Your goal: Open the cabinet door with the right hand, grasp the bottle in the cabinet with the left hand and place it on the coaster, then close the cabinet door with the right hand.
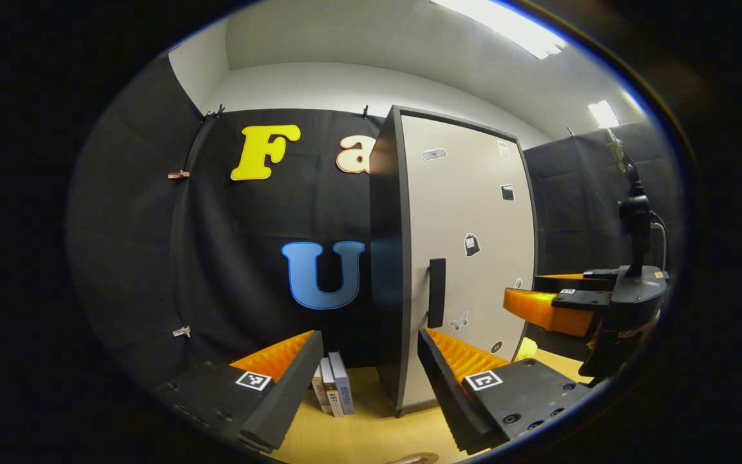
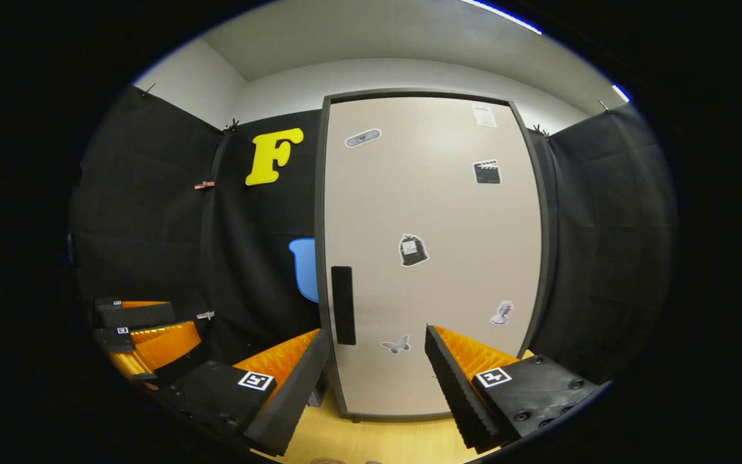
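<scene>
A tall cabinet stands on the wooden table with its beige door [image 2: 432,258] shut; a dark vertical handle [image 2: 342,305] sits low on the door's left edge. In the left gripper view the same door [image 1: 467,258] and handle [image 1: 436,292] appear at an angle. My right gripper [image 2: 374,380] is open and faces the door a short way off, empty. My left gripper [image 1: 368,380] is open too, with nothing between its fingers, and points at the cabinet's left corner. The right gripper [image 1: 525,296] also shows at the right of the left gripper view. The bottle is hidden.
A few books [image 1: 332,385] stand on the table [image 1: 358,438] left of the cabinet. A round coaster edge [image 1: 415,459] peeks in at the bottom. Something yellow [image 1: 525,350] lies by the cabinet's right foot. Black cloth walls close in behind.
</scene>
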